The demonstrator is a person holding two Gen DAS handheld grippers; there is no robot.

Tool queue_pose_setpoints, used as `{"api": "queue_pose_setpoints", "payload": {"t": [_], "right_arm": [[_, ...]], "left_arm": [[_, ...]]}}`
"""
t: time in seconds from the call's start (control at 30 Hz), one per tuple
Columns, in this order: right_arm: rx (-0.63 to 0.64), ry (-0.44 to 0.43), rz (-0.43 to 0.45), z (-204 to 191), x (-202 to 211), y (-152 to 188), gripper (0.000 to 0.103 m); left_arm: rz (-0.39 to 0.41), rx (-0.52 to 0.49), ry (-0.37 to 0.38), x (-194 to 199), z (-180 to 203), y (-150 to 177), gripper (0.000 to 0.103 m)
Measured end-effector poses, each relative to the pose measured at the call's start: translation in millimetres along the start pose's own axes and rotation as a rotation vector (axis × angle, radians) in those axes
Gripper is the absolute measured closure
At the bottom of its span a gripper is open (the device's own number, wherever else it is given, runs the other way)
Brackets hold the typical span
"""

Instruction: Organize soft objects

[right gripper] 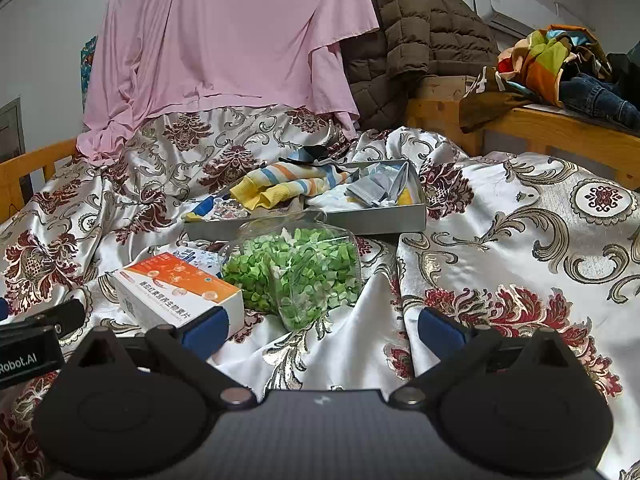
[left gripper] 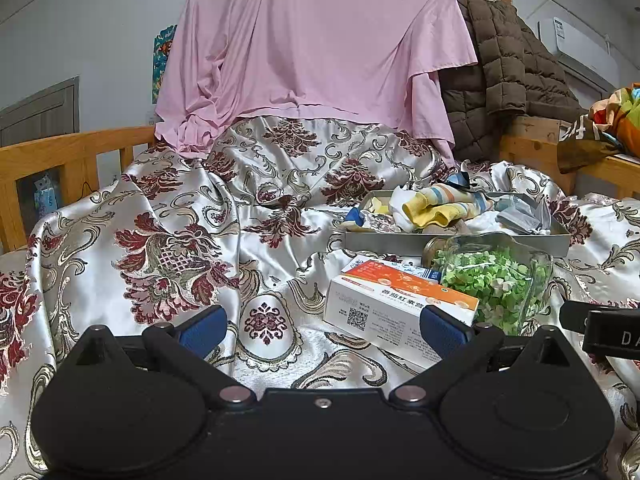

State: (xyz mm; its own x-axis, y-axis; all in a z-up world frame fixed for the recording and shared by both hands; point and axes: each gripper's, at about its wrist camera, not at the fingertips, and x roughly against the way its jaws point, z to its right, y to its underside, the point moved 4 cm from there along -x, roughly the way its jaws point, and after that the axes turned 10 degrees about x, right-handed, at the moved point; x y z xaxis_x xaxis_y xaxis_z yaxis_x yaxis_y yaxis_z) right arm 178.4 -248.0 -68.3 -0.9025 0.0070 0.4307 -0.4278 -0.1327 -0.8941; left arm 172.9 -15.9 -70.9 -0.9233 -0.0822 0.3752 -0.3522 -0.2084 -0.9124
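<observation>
A grey metal tray (left gripper: 456, 242) (right gripper: 372, 220) lies on the bed and holds striped yellow socks (left gripper: 440, 204) (right gripper: 280, 188), a grey folded cloth (left gripper: 520, 214) (right gripper: 376, 190) and other small soft items. In front of it lie a clear jar of green paper bits (left gripper: 496, 280) (right gripper: 296, 272) and an orange-and-white box (left gripper: 400, 304) (right gripper: 176, 288). My left gripper (left gripper: 324, 330) is open and empty, low over the bedspread, left of the box. My right gripper (right gripper: 324, 330) is open and empty, just in front of the jar.
A floral satin bedspread (left gripper: 180, 240) (right gripper: 520, 240) covers the bed. A pink sheet (left gripper: 312, 40) (right gripper: 224, 40) and a brown quilted jacket (left gripper: 504, 64) (right gripper: 416, 28) hang at the back. Wooden rails (left gripper: 60, 156) (right gripper: 560, 120) flank the bed; colourful clothes (right gripper: 560, 60) pile at right.
</observation>
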Motion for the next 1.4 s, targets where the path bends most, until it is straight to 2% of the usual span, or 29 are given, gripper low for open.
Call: {"api": "queue_pose_setpoints", "payload": {"t": [1.4], "right_arm": [[-0.003, -0.003, -0.005, -0.7, -0.7, 2.3, 0.000]], "left_arm": [[-0.002, -0.001, 0.000, -0.7, 0.0, 0.7, 0.001]]}}
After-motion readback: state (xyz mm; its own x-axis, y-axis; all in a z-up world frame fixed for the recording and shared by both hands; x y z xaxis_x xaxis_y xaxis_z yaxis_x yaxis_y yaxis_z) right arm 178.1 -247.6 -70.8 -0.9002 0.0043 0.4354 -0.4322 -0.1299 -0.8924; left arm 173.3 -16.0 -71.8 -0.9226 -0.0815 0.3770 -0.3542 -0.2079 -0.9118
